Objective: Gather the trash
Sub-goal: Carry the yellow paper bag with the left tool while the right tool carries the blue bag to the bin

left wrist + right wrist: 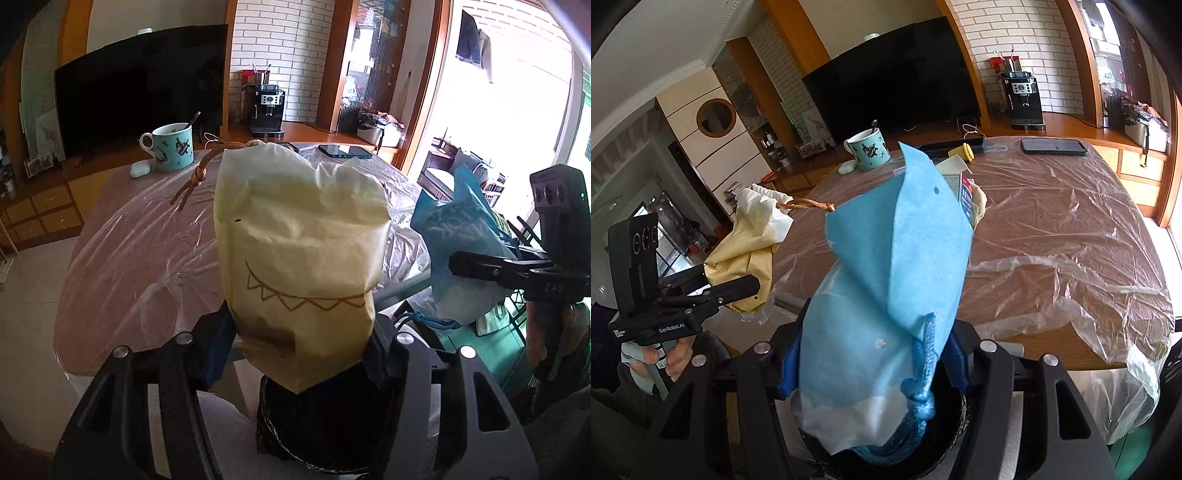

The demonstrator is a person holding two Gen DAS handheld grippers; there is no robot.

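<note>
Clamped low between the left gripper (299,354) fingers, a cream paper bag (299,236) with a zigzag drawing stands upright over a dark round bin (325,424), seen from the left wrist. Its brown cord handle (192,177) juts toward the plastic-covered table (140,236), where a patterned mug (171,147) with a spoon, a small white case (140,169) and a phone (345,151) rest. At right, the right gripper (480,267) pinches a blue bag (461,240).

From the right wrist, the right gripper (875,360) fingers are closed on the blue bag (897,258), its blue cord (919,391) trailing into the bin (945,435) below. At left, the left gripper (731,288), closed, holds the cream bag (746,251) beside the table (1052,221). A yellow lid (964,151) lies near the mug (868,147).
</note>
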